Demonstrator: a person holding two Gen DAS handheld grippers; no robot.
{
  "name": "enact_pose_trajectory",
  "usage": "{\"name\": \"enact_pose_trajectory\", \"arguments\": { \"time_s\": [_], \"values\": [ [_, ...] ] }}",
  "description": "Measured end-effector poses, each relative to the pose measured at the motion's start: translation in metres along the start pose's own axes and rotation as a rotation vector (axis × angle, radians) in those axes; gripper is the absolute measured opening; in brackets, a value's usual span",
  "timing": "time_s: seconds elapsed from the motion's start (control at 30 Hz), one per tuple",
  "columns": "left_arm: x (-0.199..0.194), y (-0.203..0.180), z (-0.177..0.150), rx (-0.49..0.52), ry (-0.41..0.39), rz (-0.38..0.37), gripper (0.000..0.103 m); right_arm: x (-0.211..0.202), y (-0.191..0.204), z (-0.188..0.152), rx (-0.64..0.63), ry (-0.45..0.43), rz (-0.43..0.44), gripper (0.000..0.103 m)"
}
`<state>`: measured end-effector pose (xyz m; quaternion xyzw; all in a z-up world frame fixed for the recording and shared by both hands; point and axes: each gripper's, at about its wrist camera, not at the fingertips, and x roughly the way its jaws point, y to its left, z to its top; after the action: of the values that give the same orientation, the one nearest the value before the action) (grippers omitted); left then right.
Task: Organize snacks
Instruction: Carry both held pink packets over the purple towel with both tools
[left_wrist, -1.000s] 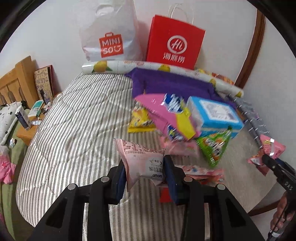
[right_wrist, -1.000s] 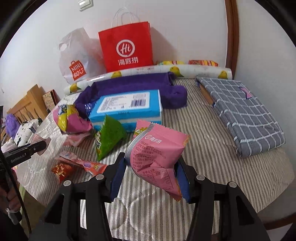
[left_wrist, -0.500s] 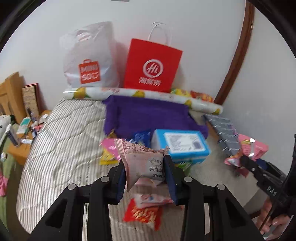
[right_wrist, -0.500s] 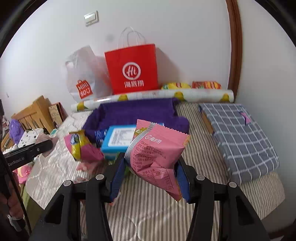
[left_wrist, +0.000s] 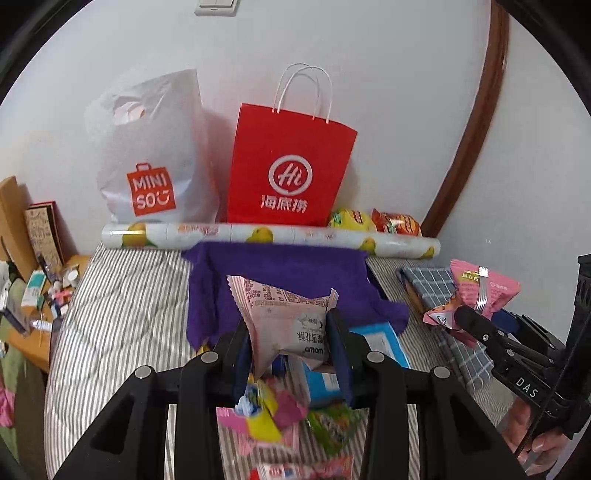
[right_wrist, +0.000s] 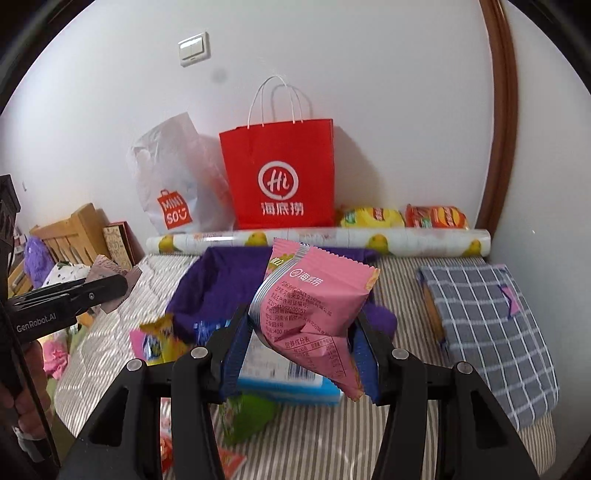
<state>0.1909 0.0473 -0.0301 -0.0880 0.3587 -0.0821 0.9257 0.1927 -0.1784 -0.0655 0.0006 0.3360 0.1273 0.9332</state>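
While the left gripper (left_wrist: 291, 341) has its jaws clamped on a pale pink snack packet (left_wrist: 286, 314) and the right gripper (right_wrist: 301, 345) has its jaws clamped on a brighter pink snack packet (right_wrist: 314, 306), both packets hang in the air above the striped bed (left_wrist: 122, 314), facing the red paper bag (left_wrist: 288, 166) and the white plastic bag (left_wrist: 155, 155) at the wall. Below them a blue box (right_wrist: 284, 380), a green packet (right_wrist: 243, 417) and several other loose packets lie on the bed, so I judge the sorting barely under way, with most of it left.
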Motion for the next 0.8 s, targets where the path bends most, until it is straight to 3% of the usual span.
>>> {"name": "enact_pose_trajectory", "arguments": {
  "time_s": [0.23, 0.53, 0.7, 0.8],
  "values": [
    [0.031, 0.011, 0.036, -0.022, 0.016, -0.024, 0.036, 0.03, -0.004, 0.039, 0.01, -0.028, 0.01, 0.052],
    [0.085, 0.033, 0.066, -0.025, 0.059, 0.009, 0.036, 0.082, -0.013, 0.067, 0.019, -0.036, 0.021, 0.052],
    [0.123, 0.05, 0.073, -0.062, 0.114, -0.003, 0.036, 0.122, -0.019, 0.071, 0.034, 0.005, 0.038, 0.052],
    [0.142, 0.053, 0.076, -0.049, 0.122, 0.037, 0.036, 0.148, -0.022, 0.071, 0.032, 0.034, 0.044, 0.052]
  ]
}}
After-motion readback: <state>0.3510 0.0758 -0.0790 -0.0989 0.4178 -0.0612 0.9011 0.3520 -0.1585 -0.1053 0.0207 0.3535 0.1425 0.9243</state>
